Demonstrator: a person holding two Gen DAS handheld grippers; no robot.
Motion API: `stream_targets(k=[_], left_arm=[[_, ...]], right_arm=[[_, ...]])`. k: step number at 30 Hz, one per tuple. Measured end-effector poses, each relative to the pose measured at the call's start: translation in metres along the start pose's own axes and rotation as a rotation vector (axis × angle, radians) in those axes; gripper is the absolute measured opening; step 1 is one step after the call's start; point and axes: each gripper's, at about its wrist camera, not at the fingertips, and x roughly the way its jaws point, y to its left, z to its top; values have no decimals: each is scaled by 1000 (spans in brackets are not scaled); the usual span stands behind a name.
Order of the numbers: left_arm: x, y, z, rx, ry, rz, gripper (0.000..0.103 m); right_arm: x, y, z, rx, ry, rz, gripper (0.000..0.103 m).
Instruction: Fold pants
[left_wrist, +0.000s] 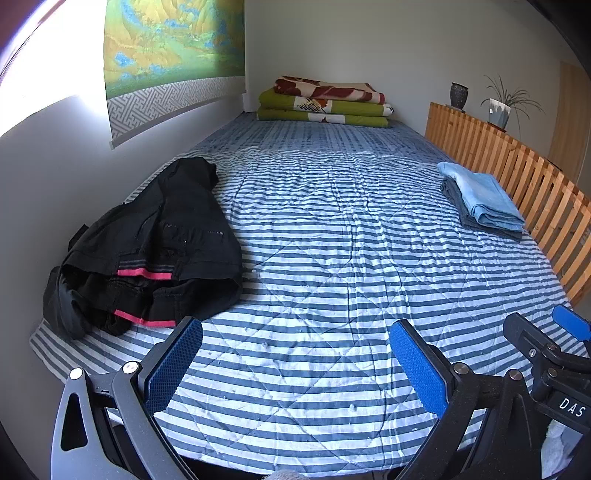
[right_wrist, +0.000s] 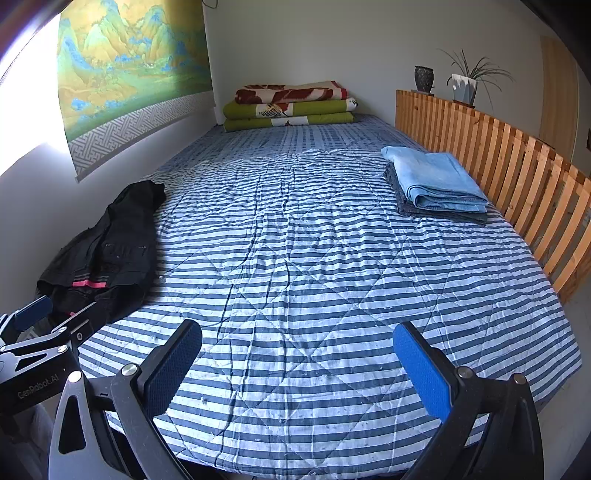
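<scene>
Along the left wall, on the blue-and-white striped quilted bedspread (left_wrist: 332, 258), lies the crumpled pair of black pants with pink-striped waistband (left_wrist: 155, 240). It is bunched, not spread. Waistband end faces the near edge of the bed; the legs trail away toward the far wall, so the long axis runs roughly front to back, hugging the wall.

Left gripper (left_wrist: 295, 365): jaws released, spread wide, nothing between the blue pads (left_wrist: 173, 365). Pants sit ahead of it and to its left; the waistband is just beyond the left finger, near but apart.

Right gripper (right_wrist: 297, 367): jaws likewise released and empty, hanging over bare bedspread near the middle of the near edge. Seen from its camera the pants (right_wrist: 107, 251) lie well off to the left, past the left gripper's body.

Judgement: the left hand is clearly the nearer one. The coming move turns on this offset, since both grippers point up the middle of the bed while the garment lies to the left. I would expect a reach leftward and forward to the waistband, then a drag onto the open centre for flattening. No fold is started yet.

Right side: stack of folded light-blue and grey cloths (right_wrist: 436, 184) beside the slatted wooden bed rail (right_wrist: 517, 166), well apart from the pants. Folded green and red blankets (right_wrist: 291, 107) at the far end.
</scene>
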Motion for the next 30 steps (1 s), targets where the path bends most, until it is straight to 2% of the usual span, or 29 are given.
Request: stream_targets(k=[30], left_arm=[[3, -2, 1, 5, 2, 6, 103]], right_arm=[[2, -1, 1, -2, -3, 4, 102]])
